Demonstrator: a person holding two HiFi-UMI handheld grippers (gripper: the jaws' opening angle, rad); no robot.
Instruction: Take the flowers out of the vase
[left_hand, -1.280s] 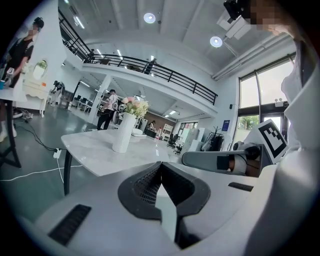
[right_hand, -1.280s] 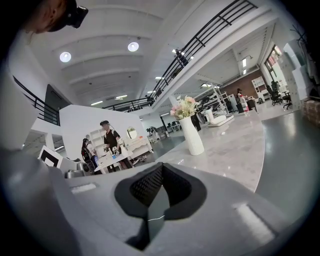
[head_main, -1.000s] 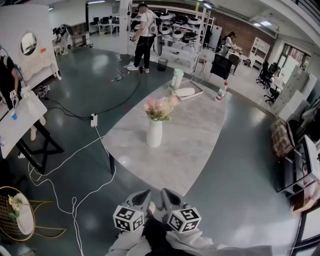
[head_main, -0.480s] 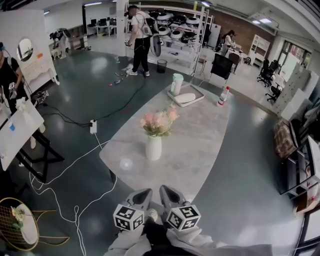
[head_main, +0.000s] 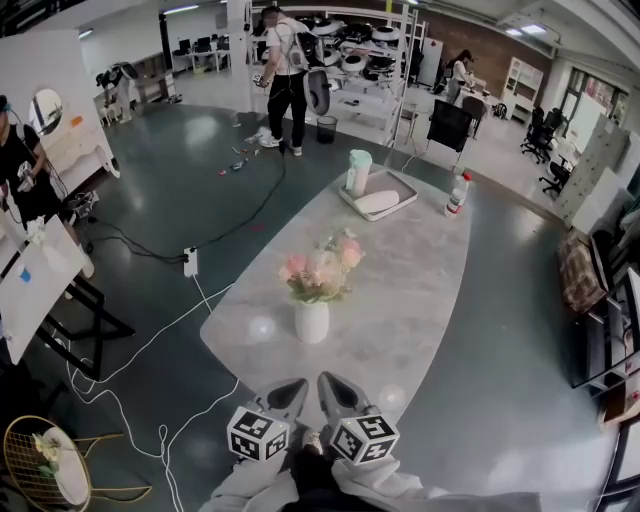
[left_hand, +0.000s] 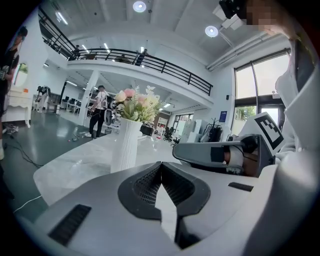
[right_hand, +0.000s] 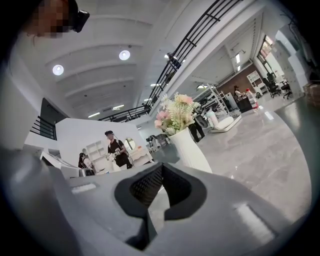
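Holding the left gripper (head_main: 291, 388) and right gripper (head_main: 330, 384) side by side at the near end of the marble table (head_main: 425, 280), both with jaws pressed together on nothing; probably a neutral carry pose, no grasp being set up yet. The pink flowers (head_main: 322, 268) are standing in the white vase (head_main: 312, 322) straight ahead, well apart from both, so the jaws are needing to spread before any reach.
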